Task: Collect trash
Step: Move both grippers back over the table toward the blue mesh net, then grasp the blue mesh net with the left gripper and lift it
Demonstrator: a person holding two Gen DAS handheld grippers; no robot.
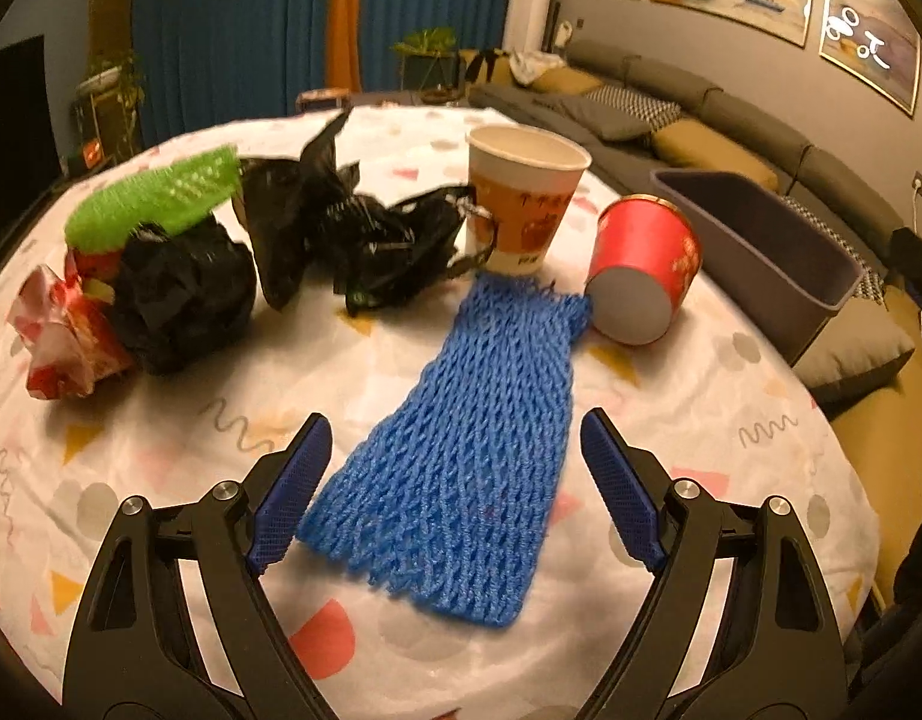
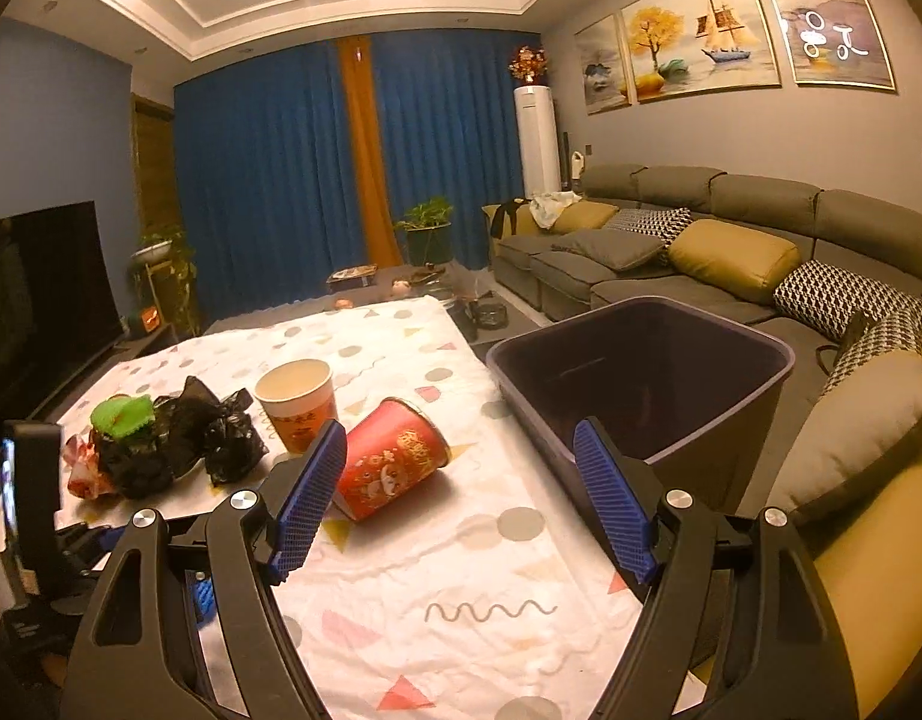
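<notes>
A blue foam-net sleeve point(image 1: 455, 468) lies flat on the patterned tablecloth point(image 1: 700, 420), its far end touching a tipped red paper cup point(image 1: 643, 267); crumpled black bags point(image 1: 347, 228) lie behind. The left gripper point(image 1: 455, 492) tilts down over the sleeve, jaws spread and clear of it. The right gripper point(image 2: 461, 498), also spread and empty, hangs beside the grey plastic bin point(image 2: 640, 354).

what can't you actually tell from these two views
- Bin contents: right wrist view shows only a dark interior; in the left wrist view its wall hides the inside.
- Blue foam net: missing from the right wrist view, hidden behind the right gripper fingers.
- Red cup: its mouth faces away in the left wrist view, so any contents are unseen.
- Crumpled red wrapper: print blurred, unreadable.
</notes>
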